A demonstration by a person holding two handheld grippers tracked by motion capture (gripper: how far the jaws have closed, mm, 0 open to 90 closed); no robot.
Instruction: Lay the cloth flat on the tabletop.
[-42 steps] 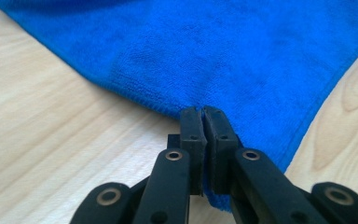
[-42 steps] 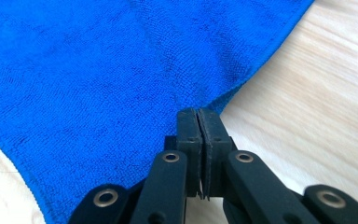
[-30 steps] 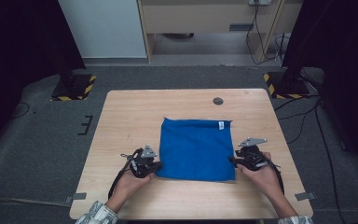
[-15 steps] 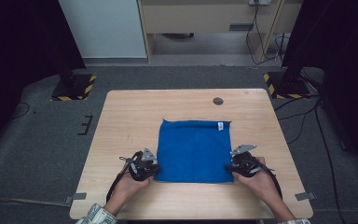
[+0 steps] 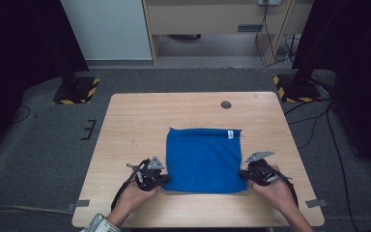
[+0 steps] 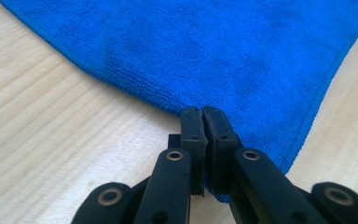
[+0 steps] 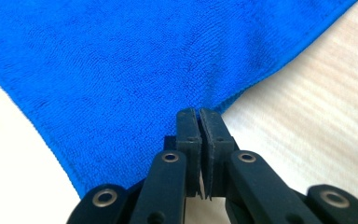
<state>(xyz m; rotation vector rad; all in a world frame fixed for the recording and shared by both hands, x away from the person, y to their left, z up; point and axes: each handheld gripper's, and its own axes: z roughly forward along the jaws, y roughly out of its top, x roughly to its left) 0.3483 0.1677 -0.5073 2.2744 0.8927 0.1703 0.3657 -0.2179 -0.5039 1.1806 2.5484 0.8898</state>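
Note:
A blue cloth (image 5: 205, 159) lies flat and square on the wooden table (image 5: 140, 121), with a small white tag (image 5: 230, 134) at its far right corner. My left gripper (image 5: 165, 180) sits at the cloth's near left corner. In the left gripper view its jaws (image 6: 203, 112) have just been closing and are pressed together on the cloth's (image 6: 191, 46) corner. My right gripper (image 5: 244, 175) is at the near right corner. There too the jaws (image 7: 199, 112) have just been closing and now pinch the cloth's (image 7: 121, 60) edge.
A small dark round disc (image 5: 226, 104) sits near the table's far edge. Bare wood surrounds the cloth on all sides. Two stand bases with yellow-black stripes (image 5: 75, 91) (image 5: 294, 88) stand on the floor beyond the far corners.
My right gripper has shifted a little toward the near edge, down to the cloth's near right corner. The left gripper and the cloth have stayed in place.

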